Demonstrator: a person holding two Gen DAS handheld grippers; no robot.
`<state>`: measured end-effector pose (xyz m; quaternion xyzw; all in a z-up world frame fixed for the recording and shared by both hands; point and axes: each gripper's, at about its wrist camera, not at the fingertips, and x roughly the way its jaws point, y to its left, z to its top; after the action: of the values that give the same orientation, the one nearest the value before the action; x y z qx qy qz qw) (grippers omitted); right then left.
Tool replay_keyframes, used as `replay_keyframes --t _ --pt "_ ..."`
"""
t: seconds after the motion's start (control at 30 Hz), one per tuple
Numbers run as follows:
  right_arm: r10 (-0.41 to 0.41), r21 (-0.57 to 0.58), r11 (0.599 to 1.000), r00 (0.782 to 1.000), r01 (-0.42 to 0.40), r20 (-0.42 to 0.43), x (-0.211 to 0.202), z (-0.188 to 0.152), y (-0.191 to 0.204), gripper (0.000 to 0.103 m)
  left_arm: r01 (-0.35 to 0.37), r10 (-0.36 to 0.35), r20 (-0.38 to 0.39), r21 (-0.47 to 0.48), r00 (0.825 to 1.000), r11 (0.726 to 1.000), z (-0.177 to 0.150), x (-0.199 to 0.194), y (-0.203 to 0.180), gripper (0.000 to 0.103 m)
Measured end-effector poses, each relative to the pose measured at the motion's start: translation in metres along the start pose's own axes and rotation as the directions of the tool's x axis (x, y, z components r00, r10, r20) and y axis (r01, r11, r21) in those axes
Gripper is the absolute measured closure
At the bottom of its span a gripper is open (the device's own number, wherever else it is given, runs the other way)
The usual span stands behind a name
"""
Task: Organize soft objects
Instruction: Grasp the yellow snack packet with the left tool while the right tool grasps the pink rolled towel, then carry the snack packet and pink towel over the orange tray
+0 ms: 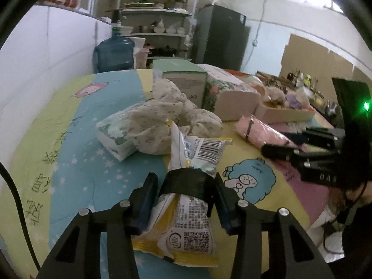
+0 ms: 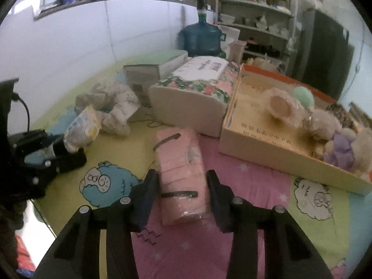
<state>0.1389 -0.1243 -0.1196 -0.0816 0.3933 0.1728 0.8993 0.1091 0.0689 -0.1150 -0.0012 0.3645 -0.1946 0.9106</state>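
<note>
My left gripper [image 1: 183, 181] is closed on a yellow and white snack packet [image 1: 186, 220], pinched at its middle above the bed sheet; it also shows in the right wrist view [image 2: 81, 127]. My right gripper [image 2: 182, 179] has its jaws on both sides of a pink tissue pack [image 2: 181, 169] lying on the sheet, touching or nearly touching it. The pink pack also shows in the left wrist view [image 1: 260, 132]. A crumpled dotted cloth [image 1: 162, 121] lies over a small tissue packet [image 1: 111, 137].
A floral tissue box [image 2: 193, 97] and a green box [image 2: 148, 69] stand at the back. A cardboard tray [image 2: 279, 153] with plush toys [image 2: 325, 123] is at the right. A wall runs along the left. A water jug [image 1: 114, 53] stands behind the bed.
</note>
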Motion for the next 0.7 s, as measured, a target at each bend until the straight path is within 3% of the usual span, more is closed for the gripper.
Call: replay_keyframes --t 0.43,0.7 --pt "0.010 0.066 0.998 0.994 -0.018 0.112 -0.037 -0.005 -0.002 0.065 -0.024 0.029 0.108 -0.046 0.994 0.999 0.007 -0.032 -0.012 0.061" --pt "-0.023 0.130 0.992 0.982 -0.002 0.190 -0.075 -0.009 -0.026 0.065 0.050 -0.046 0.209 -0.012 0.977 0.999 0.036 -0.052 -0.049 0.061"
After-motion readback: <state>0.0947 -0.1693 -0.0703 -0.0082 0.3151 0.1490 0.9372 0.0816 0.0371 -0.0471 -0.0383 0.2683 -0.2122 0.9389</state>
